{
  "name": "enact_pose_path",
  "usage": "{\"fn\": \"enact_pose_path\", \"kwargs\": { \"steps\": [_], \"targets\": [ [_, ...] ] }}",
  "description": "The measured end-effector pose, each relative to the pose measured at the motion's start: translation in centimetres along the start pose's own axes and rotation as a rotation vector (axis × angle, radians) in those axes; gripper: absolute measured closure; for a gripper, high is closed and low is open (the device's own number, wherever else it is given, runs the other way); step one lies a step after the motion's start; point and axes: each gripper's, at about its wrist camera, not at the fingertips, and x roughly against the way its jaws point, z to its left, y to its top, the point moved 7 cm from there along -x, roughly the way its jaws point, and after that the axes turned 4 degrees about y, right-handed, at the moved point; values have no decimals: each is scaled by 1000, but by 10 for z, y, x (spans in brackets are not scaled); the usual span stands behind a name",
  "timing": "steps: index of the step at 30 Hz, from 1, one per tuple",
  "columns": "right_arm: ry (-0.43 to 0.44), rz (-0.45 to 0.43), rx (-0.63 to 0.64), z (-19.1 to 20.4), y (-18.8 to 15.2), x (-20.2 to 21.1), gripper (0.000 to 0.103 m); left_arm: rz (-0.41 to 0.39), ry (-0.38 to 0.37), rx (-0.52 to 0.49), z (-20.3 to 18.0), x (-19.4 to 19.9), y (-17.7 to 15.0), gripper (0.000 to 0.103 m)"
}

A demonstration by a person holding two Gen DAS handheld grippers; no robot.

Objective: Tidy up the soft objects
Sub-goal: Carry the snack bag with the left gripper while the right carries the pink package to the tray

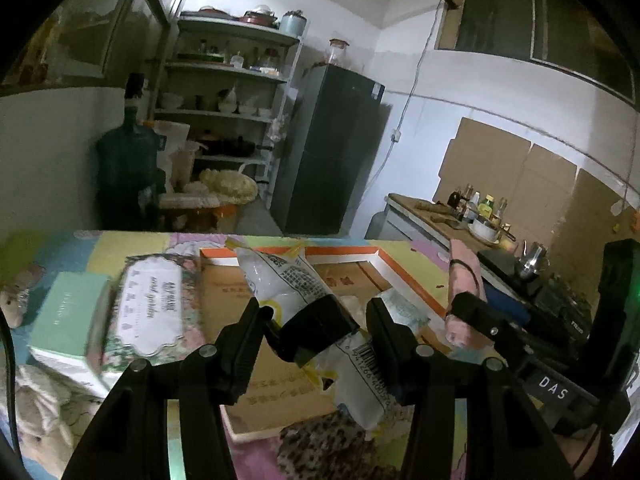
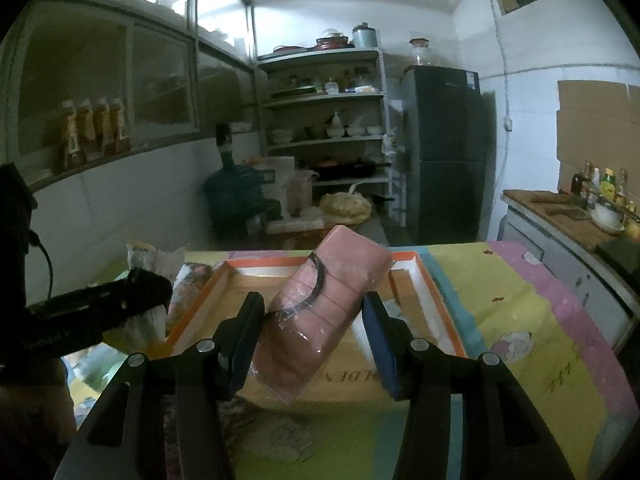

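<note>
A white pouch (image 1: 280, 284) is clamped in the left hand-held gripper (image 1: 316, 336), a pink pack (image 2: 324, 312) in the right hand-held gripper (image 2: 316, 340), both carried over the tray (image 2: 404, 276), probably for sorting.

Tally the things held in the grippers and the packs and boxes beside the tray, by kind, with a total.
Clear printed bag with black band, in left gripper: 1
Pink wrapped pack, in right gripper: 1
Floral tissue pack: 1
Mint-green box: 1
Orange-rimmed tray: 1
Total: 5

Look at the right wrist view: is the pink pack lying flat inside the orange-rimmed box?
No: the pink pack is held tilted between the right tongs, above the orange-rimmed box.
</note>
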Motion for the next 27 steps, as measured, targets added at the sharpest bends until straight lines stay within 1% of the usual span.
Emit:
{"fn": "enact_pose_path", "kwargs": {
  "steps": [8,19,24,27],
  "targets": [
    [4,20,-13,-23,1,-20,51,48,19,10,-2,-33,-1,51],
    [31,84,-25,-35,-5,-56,51,141,49,9,1,-70,-9,51],
    [52,136,-15,-35,-14,-73,51,191,48,27,4,-84,-16,51],
    [49,158,-10,-37,-17,-80,51,227,30,49,6,-92,-21,51]
  ]
}}
